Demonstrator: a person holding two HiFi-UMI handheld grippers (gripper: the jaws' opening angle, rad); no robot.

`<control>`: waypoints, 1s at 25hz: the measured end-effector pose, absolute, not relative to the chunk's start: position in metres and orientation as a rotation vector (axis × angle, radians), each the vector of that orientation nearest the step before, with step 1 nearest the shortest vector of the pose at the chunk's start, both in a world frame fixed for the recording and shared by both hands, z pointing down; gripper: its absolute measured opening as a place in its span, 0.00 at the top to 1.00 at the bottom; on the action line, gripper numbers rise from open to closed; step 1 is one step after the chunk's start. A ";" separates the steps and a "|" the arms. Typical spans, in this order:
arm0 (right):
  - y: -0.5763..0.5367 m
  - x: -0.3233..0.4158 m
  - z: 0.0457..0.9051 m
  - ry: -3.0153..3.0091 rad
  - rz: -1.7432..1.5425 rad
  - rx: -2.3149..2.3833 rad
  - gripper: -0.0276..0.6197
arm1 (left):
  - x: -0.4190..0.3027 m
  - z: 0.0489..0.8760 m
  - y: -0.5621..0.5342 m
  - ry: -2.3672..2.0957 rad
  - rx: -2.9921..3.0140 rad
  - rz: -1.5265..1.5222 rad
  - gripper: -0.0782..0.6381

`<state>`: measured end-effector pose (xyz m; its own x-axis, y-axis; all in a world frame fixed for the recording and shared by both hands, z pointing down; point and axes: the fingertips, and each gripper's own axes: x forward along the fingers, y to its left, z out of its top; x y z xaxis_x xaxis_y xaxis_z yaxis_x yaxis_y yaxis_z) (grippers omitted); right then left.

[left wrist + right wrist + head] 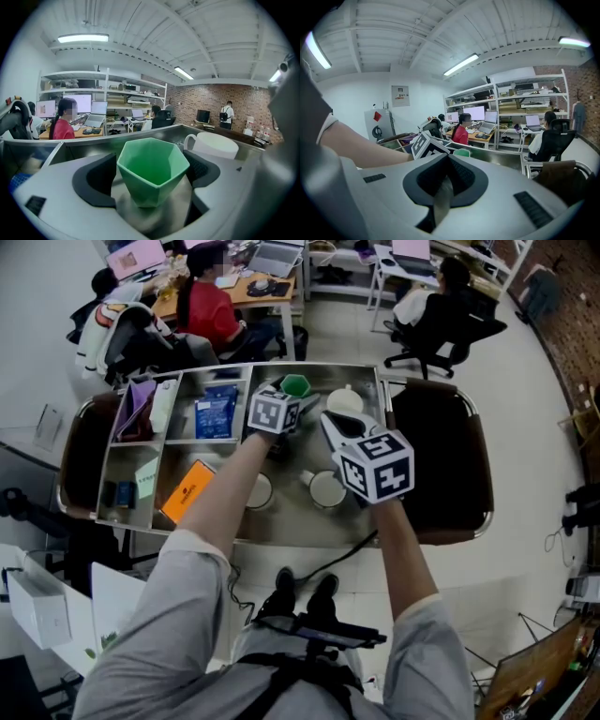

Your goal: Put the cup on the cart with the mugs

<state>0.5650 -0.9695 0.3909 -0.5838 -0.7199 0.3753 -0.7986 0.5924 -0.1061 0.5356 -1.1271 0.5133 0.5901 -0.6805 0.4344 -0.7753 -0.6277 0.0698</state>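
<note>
A green faceted cup [294,384] stands upright on the steel top of the cart [281,526], near its far edge. In the left gripper view the cup [152,168] sits between the two dark pads [91,180] of my left gripper [152,161], with a gap showing on the left side; the gripper is open. A white mug [213,145] stands just right of the cup [344,401], and two more white mugs [327,489] [258,491] sit nearer me. My right gripper [328,420] hovers over the mugs, shut with nothing in it [447,155].
The cart's left half is split into compartments holding an orange box [187,491], a blue packet [215,415] and a purple item [139,404]. Dark padded ends [441,460] flank the tray. People sit at desks beyond the cart; a black office chair [441,329] stands far right.
</note>
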 end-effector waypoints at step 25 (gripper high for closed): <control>-0.942 0.592 0.368 -2.546 0.396 1.370 0.95 | 0.510 0.410 -1.054 -1.232 2.635 0.480 0.30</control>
